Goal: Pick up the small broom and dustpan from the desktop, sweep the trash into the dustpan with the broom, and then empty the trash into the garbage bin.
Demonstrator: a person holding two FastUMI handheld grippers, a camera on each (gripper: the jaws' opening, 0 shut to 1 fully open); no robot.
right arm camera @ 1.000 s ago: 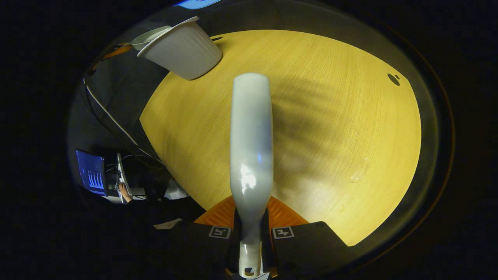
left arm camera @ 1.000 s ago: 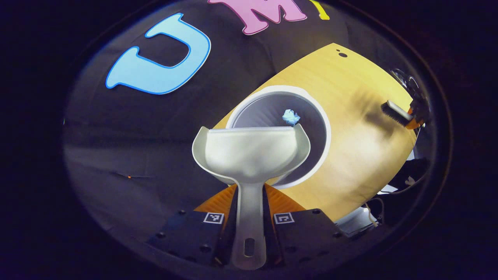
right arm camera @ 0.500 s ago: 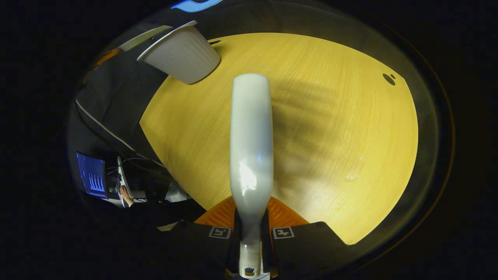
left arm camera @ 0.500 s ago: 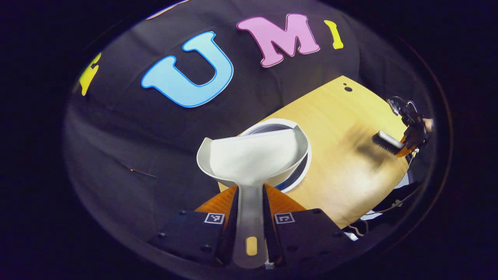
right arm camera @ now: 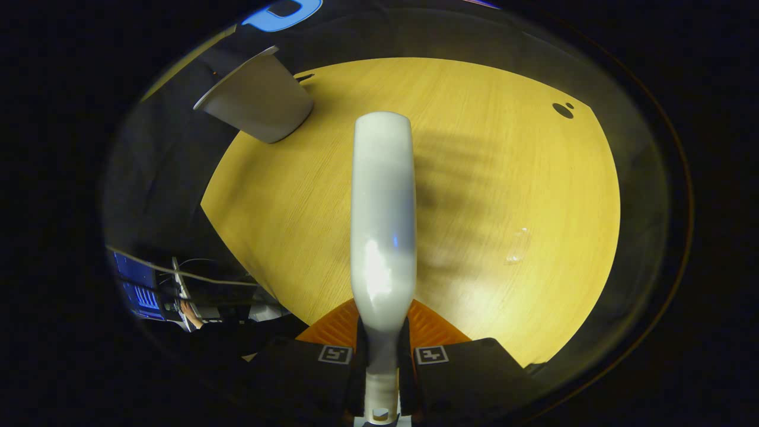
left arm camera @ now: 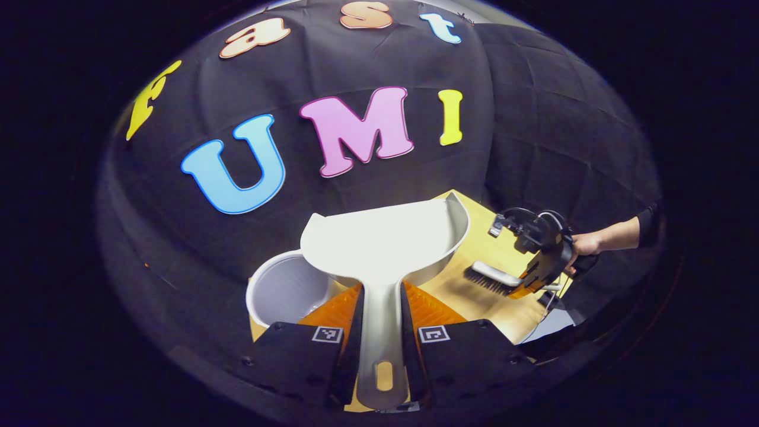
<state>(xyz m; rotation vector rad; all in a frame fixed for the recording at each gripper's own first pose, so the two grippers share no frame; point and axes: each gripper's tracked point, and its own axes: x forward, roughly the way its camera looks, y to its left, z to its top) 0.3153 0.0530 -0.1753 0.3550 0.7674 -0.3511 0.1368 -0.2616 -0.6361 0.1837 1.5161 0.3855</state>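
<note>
Both tongs loaded, above the counter (right arm camera: pixel 504 178).
Left tongs (left arm camera: pixel 379 332) pinch dustpan (left arm camera: pixel 385 243) handle, pan above garbage bin (left arm camera: pixel 284 290); right tongs (right arm camera: pixel 382 350) clamp broom (right arm camera: pixel 382 207) handle, broom pointing far across the counter.

Monitor (right arm camera: pixel 135 286) beyond wooden table (right arm camera: pixel 504 178)

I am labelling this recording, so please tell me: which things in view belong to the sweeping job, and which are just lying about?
Belong to the job:
- dustpan, held by the left gripper
- broom, held by the right gripper
- garbage bin
- desktop

Just lying about:
- monitor beyond the desktop's edge
</note>
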